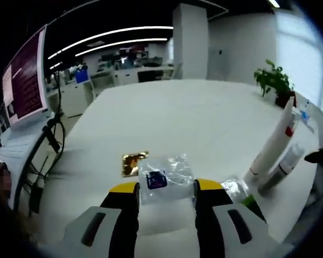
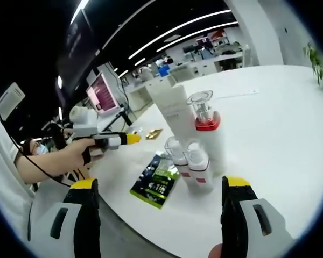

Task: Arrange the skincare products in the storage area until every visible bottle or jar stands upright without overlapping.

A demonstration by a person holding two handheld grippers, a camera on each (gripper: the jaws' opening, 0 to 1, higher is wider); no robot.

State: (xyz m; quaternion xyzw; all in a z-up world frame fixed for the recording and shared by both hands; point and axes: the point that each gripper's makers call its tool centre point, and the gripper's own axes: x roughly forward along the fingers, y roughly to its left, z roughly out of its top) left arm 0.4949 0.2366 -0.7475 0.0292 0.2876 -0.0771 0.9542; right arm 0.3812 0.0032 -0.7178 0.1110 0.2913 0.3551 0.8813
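Observation:
A tall white tube [image 2: 172, 107] stands on the white table [image 2: 269, 107]. Beside it is a white pump bottle [image 2: 207, 131] with a red collar and a clear cap. Two small white bottles [image 2: 175, 156] [image 2: 199, 164] stand close in front of them. A green and black sachet [image 2: 157, 185] lies flat near the table edge. My right gripper [image 2: 161, 184] is open wide, back from this group. My left gripper [image 1: 167, 188] is open over a clear sachet [image 1: 164, 174] with a blue label; a hand holds it, left gripper [image 2: 130, 139]. The tube [image 1: 272, 142] and a small bottle [image 1: 284, 164] appear at the right.
A gold sachet [image 1: 133, 162] lies just beyond the clear one. A potted plant [image 1: 274, 80] stands at the table's far right edge. A chair [image 1: 37, 156] and a screen [image 1: 24, 80] are off the table's left side. Office desks fill the background.

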